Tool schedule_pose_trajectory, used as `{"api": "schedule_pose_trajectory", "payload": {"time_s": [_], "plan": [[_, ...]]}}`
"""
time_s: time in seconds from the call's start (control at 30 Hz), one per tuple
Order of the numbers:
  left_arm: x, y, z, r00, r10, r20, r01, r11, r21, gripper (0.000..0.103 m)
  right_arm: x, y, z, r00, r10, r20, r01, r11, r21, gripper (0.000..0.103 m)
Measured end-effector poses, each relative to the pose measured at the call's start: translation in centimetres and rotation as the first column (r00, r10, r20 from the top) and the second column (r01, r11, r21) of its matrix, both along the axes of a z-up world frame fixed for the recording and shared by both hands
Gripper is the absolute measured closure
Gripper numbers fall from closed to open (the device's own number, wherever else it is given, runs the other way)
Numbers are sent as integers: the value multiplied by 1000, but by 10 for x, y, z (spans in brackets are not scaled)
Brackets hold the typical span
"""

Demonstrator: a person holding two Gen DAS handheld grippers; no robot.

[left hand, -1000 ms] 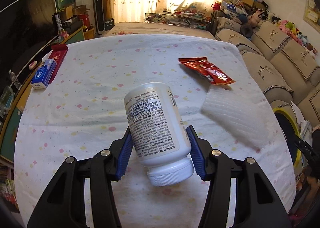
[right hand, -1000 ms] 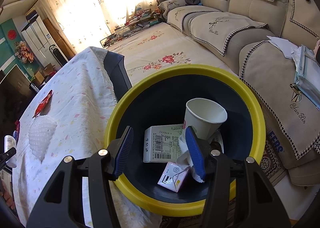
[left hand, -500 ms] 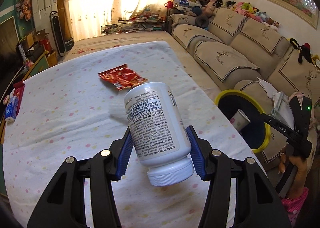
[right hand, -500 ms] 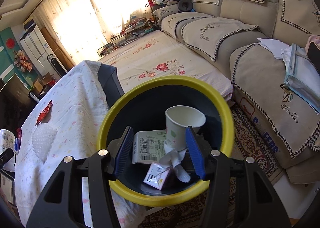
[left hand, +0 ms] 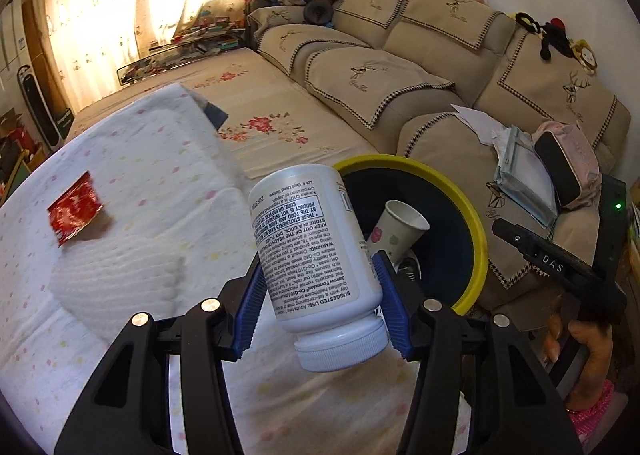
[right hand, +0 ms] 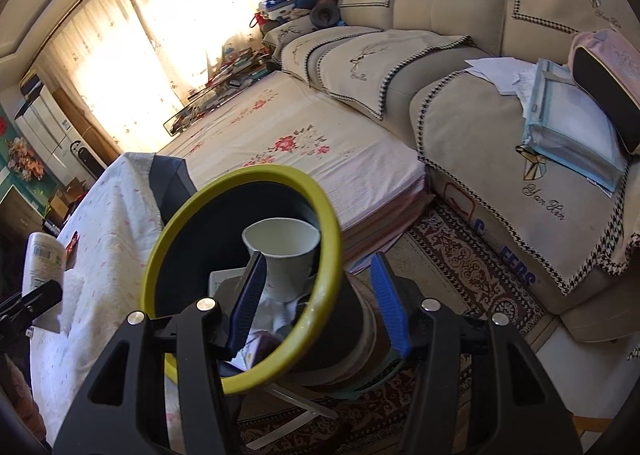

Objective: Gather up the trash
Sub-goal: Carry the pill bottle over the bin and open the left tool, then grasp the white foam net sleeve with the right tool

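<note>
Between the blue pads of the left tongs (left hand: 320, 297) a white pill bottle (left hand: 316, 255) sits clenched, cap toward the camera, long axis tilted to 11 o'clock. At 2 o'clock, just beyond, gapes the yellow-rimmed bin (left hand: 476, 231), holding a paper cup (left hand: 396, 229). Right tongs (right hand: 318, 301) hang released over its rim, gripping nothing; the bin's bottom is hidden.

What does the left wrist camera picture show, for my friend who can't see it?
The left gripper squeezes a white pill bottle, cap toward the camera, near a yellow-rimmed bin holding a paper cup. A red wrapper lies on the dotted tablecloth.
</note>
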State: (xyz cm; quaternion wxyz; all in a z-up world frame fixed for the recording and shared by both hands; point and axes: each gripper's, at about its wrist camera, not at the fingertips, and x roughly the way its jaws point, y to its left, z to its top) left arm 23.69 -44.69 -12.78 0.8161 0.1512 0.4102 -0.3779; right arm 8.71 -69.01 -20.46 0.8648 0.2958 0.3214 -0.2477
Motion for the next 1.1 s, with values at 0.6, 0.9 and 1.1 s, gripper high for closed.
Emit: {"api": "schedule_pose_trajectory", "payload": {"time_s": [0.6, 0.9, 1.1], "plan": [[17, -78, -30, 996, -52, -69, 52, 999, 7, 23, -11, -8, -4, 1000, -17, -12, 17, 1000, 9, 51], [-7, 58, 16, 996, 85, -10, -85, 986, -144, 15, 12, 21, -3, 997, 71, -23, -71, 998, -1, 51], [-17, 156, 34, 973, 229, 25, -221, 958, -181, 14, 37, 58, 7, 985, 168, -28, -168, 985, -26, 50]]}}
